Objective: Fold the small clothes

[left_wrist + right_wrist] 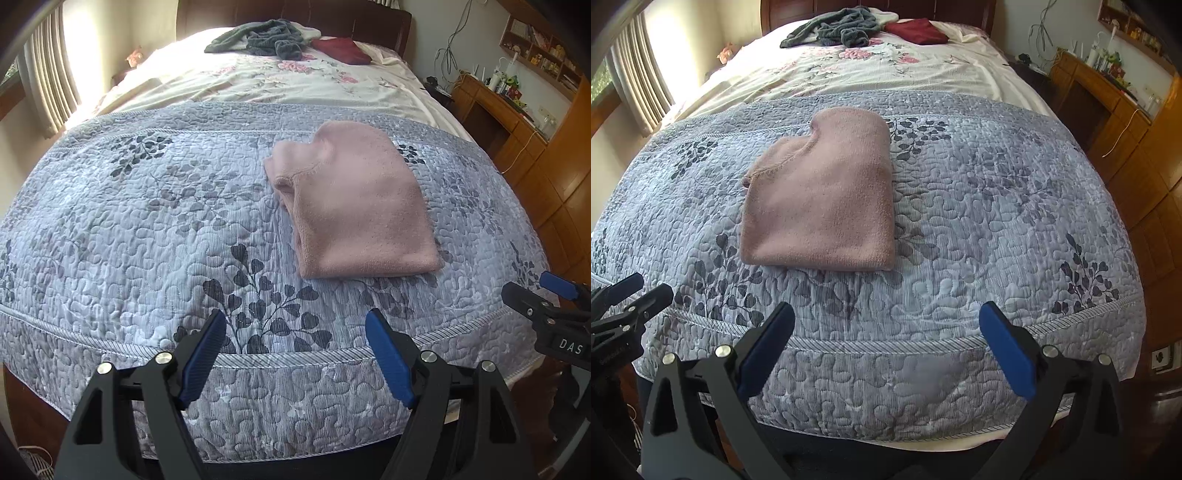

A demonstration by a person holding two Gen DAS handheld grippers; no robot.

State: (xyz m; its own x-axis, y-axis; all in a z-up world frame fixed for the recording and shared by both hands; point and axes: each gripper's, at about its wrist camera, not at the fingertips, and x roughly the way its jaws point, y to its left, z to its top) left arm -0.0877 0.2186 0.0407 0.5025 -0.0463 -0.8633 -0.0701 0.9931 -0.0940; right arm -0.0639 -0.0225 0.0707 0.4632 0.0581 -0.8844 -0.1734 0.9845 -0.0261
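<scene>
Left wrist view: our left tool (295, 354) hangs released and empty above the near edge of the grey quilt (147, 221), with the folded pink garment (354, 206) lying ahead to the right.

Right wrist view: our right tool (886, 350) is likewise spread, grasping nothing; the pink garment (823, 195) lies ahead left on the quilt (997, 221).

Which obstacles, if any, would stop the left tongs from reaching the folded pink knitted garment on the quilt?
Probably none. The left tongs are open, empty and short of the folded pink knitted garment; only bare grey leaf-patterned quilt lies between.
</scene>
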